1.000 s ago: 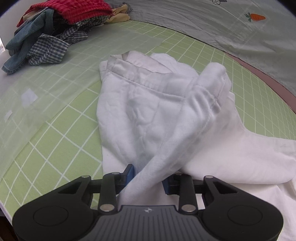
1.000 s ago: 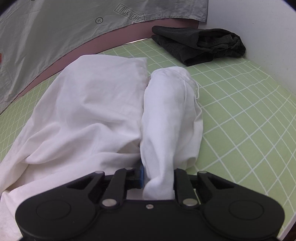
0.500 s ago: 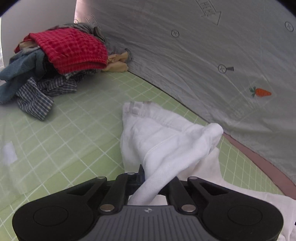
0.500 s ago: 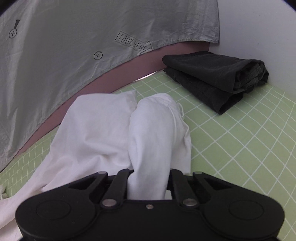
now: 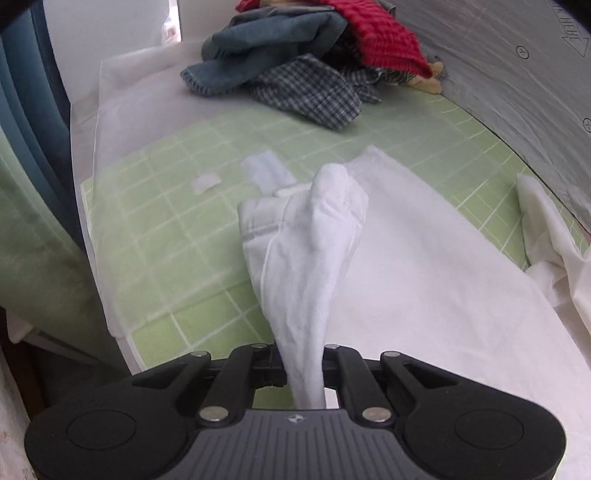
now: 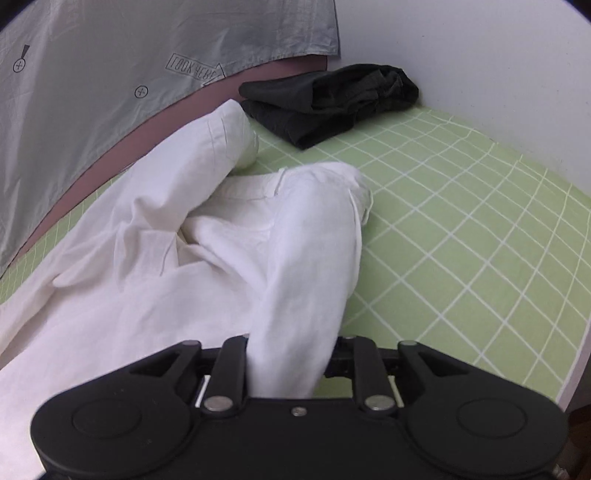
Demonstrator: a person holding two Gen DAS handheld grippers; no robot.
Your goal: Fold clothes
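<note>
A white garment [image 5: 424, 266] lies spread on the green grid mat [image 5: 177, 240]. My left gripper [image 5: 304, 369] is shut on a bunched white fold with a hem [image 5: 314, 236] that rises from between its jaws. In the right wrist view the same white garment [image 6: 155, 258] lies rumpled on the mat [image 6: 461, 240]. My right gripper [image 6: 291, 365] is shut on another thick fold of it [image 6: 310, 258]. The fingertips of both grippers are hidden by cloth.
A pile of unfolded clothes, blue, plaid [image 5: 314, 92] and red [image 5: 376, 33], sits at the far end of the left view. A folded black garment [image 6: 332, 99] lies by the white wall. A grey sheet [image 6: 110, 55] hangs behind. The mat's left edge [image 5: 110, 295] drops off.
Both grippers have kept hold of the white garment and swung with it. The left view has turned toward the clothes pile and table edge. The right fold now drapes lower over the mat.
</note>
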